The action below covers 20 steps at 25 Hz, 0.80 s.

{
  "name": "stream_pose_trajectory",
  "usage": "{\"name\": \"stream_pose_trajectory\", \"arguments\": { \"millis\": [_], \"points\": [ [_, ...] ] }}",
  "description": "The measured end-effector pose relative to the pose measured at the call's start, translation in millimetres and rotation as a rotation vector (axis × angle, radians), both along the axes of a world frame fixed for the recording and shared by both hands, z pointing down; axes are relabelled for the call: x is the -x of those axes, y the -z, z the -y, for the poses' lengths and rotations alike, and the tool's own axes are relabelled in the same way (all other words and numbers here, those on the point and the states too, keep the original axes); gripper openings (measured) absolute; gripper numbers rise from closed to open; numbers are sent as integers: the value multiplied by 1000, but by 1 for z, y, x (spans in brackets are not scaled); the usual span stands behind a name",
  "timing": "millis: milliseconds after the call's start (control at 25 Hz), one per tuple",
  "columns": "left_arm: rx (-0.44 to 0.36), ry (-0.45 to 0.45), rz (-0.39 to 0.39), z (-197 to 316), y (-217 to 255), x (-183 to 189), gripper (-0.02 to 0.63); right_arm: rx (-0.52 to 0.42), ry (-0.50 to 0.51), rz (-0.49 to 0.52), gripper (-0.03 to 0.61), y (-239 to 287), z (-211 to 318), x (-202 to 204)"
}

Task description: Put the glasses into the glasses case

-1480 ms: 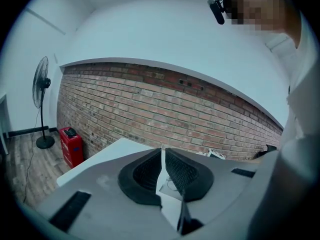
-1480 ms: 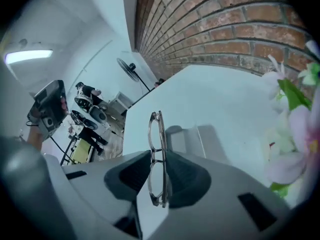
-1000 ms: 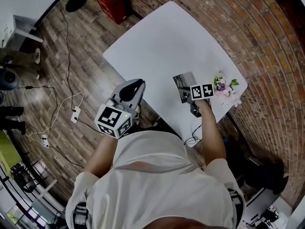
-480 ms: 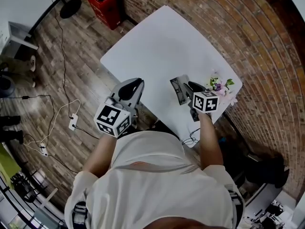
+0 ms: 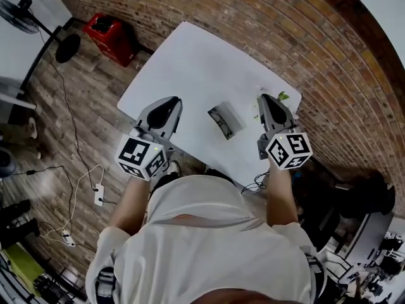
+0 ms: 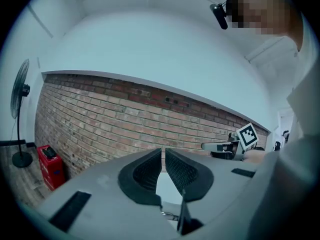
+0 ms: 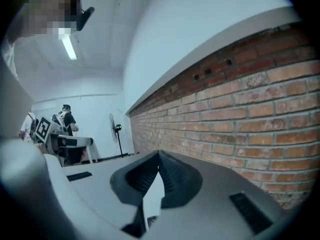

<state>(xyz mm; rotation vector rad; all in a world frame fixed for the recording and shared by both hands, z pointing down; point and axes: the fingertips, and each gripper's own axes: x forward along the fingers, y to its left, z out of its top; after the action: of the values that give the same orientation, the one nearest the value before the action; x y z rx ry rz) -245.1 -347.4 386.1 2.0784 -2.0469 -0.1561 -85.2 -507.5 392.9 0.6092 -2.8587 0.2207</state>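
A grey glasses case (image 5: pixel 224 120) lies open near the front edge of the white table (image 5: pixel 190 62), and dark glasses (image 5: pixel 223 119) seem to rest inside it. My left gripper (image 5: pixel 173 101) hangs over the table's front left edge, left of the case, shut and empty (image 6: pixel 163 153). My right gripper (image 5: pixel 265 98) is raised to the right of the case, clear of it. Its jaws are shut tip to tip with nothing between them (image 7: pixel 158 155). Both grippers point about level toward the brick wall (image 6: pixel 100 104).
Pink flowers with green leaves (image 5: pixel 280 97) sit at the table's right corner, partly behind my right gripper. On the wooden floor to the left are a red crate (image 5: pixel 110 31), a standing fan (image 5: pixel 66 44) and cables (image 5: pixel 95 189). A person (image 7: pixel 65 116) stands far off.
My right gripper has left the case, risen and tipped up from pointing down to about level, and shut. The left gripper has risen a little. The case now lies uncovered.
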Motion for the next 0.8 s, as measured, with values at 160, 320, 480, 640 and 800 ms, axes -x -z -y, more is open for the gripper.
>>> {"name": "stream_pose_trajectory", "arguments": {
  "millis": [160,320,480,640,800],
  "points": [
    [-45,-75,25,18,19,-17,34,-65,-115,109,51,45,-1,-35],
    [-73,-117,37,27,31,-33,34,-148,-177,85,51,57,-7,-58],
    [-81,-128,42,29,35,-38,34,-142,-180,83,51,54,-10,-62],
    [-79,-127,43,28,35,-41,34,-132,-165,84,51,50,-12,-62],
    [-77,-113,41,27,33,-40,34,-133,-145,84,51,48,-13,-58]
  ]
}}
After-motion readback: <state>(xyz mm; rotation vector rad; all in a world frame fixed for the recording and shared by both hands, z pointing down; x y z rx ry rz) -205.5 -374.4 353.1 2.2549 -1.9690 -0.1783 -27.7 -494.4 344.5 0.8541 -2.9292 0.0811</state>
